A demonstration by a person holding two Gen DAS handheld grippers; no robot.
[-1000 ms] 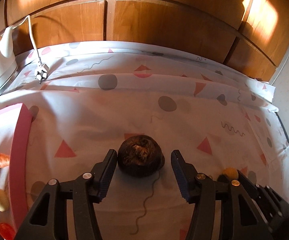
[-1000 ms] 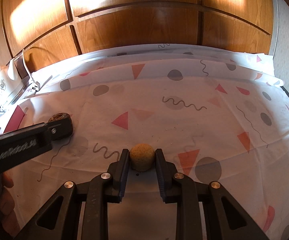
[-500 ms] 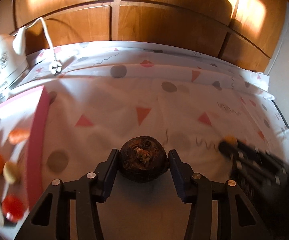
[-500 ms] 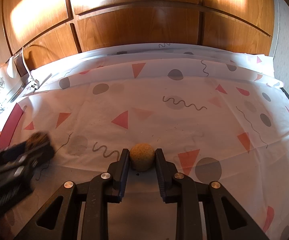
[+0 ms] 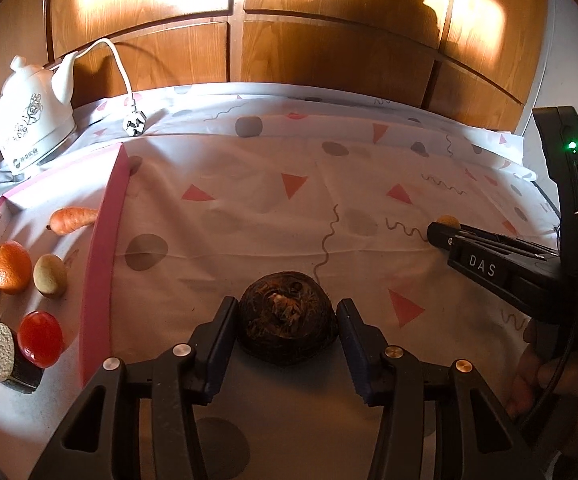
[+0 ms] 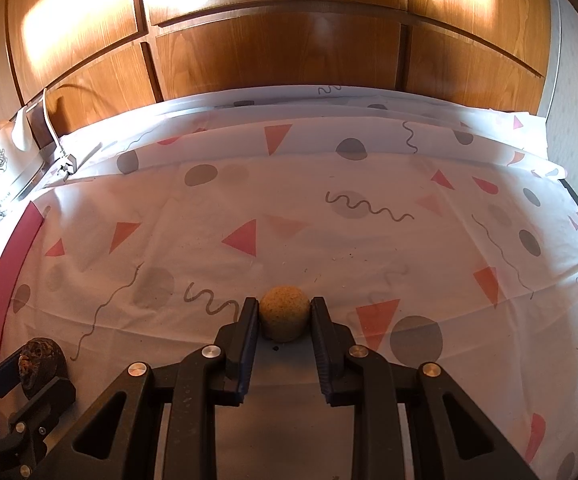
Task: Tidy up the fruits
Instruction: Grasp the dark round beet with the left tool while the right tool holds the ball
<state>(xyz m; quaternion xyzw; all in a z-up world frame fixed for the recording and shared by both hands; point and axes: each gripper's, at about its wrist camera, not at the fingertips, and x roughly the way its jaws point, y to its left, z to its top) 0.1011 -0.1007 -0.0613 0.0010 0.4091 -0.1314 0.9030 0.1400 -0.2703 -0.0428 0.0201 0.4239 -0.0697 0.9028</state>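
**Warm Tones Over a Patterned Cloth**

The cloth (image 6: 297,216) is showing white with coral triangles, grey dots and dark squiggles. The left tongs (image 5: 287,322) are appearing black, framing a dark brown, fibrous round fruit (image 5: 287,326). The right tongs (image 6: 285,314) are also looking black, around a sandy yellow, speckled ball (image 6: 284,316). The tray (image 5: 101,264) is displaying a pink rim and a white floor, where an orange carrot (image 5: 73,219), an orange citrus (image 5: 11,267), a beige oval fruit (image 5: 50,276) and a glossy red tomato (image 5: 41,338) are glowing. The kettle (image 5: 29,124) is showing white with grey line drawings. The panelling (image 6: 273,52) is glowing amber-brown.
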